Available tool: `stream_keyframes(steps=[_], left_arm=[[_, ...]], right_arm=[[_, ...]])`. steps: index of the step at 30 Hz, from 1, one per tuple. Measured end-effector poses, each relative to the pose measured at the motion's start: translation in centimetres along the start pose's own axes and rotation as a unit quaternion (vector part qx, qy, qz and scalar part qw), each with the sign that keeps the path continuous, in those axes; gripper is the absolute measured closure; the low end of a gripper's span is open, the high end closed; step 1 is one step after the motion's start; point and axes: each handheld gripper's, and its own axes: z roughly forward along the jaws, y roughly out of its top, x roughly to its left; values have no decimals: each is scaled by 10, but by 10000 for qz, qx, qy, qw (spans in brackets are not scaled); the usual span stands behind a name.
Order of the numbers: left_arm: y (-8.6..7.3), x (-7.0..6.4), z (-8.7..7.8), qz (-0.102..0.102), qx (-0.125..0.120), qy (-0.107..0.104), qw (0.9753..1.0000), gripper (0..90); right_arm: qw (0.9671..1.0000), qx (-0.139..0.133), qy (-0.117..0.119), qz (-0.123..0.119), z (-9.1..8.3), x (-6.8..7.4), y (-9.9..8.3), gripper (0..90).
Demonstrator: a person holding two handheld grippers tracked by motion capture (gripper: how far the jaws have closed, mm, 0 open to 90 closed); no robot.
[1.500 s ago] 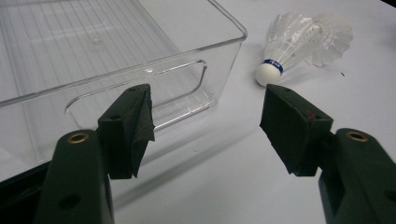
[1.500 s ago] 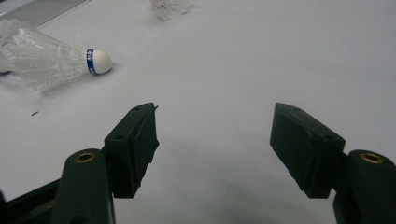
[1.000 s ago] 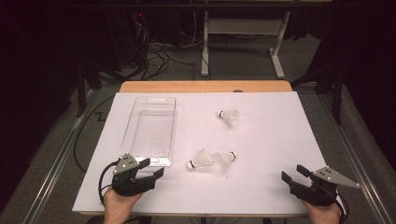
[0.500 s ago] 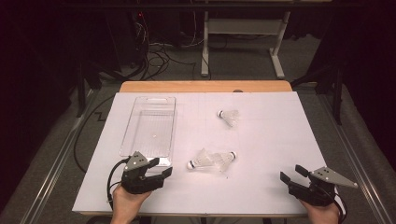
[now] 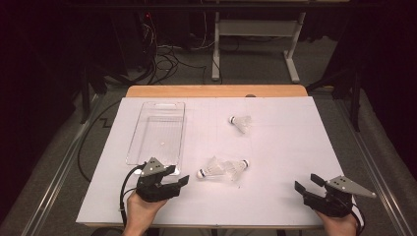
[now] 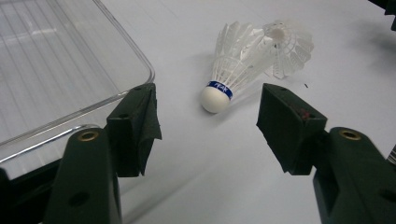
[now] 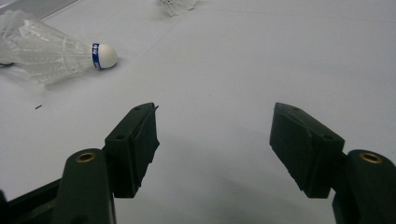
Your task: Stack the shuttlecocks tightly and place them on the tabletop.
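Now, left gripper (image 6: 208, 121): jaws spread wide, holding nothing; it sits just beside the near corner of the tray and points at the closest shuttlecock.
Right gripper (image 7: 212, 140): jaws also spread apart, nothing between them, low over the near right part of the sheet.
Writing: a blue band around the cork of the closest shuttlecock (image 6: 233, 70) has white letters, too small to read for sure.
Shuttlecocks: two lie together, feathers touching, near the front middle; the second (image 5: 236, 167) has its cork to the right; a third (image 5: 241, 123) lies well apart, farther back.
Tray (image 5: 157, 132): clear plastic, ribbed floor, nothing inside.
Surface: white sheet (image 5: 275, 147) over a wooden table (image 5: 216, 91).
Room: dark, grey floor, cables (image 5: 167, 59), white frame legs (image 5: 290, 49) behind.
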Motion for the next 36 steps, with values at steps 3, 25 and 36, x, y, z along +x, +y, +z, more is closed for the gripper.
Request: stream_keyframes(steps=[3, 25, 36], left_arm=[[3, -1, 3, 54, -26, -46, 10000, 385], [23, -11, 25, 6, 180, -186, 9997, 382], [35, -12, 38, -41, 273, -228, 9994, 376]], right_arm=[[10000, 20, 5, -7, 0, 0, 0, 328], [9999, 132, 78, 1, 3, 0, -1, 326], [9998, 162, 98, 16, 4, -1, -1, 325]])
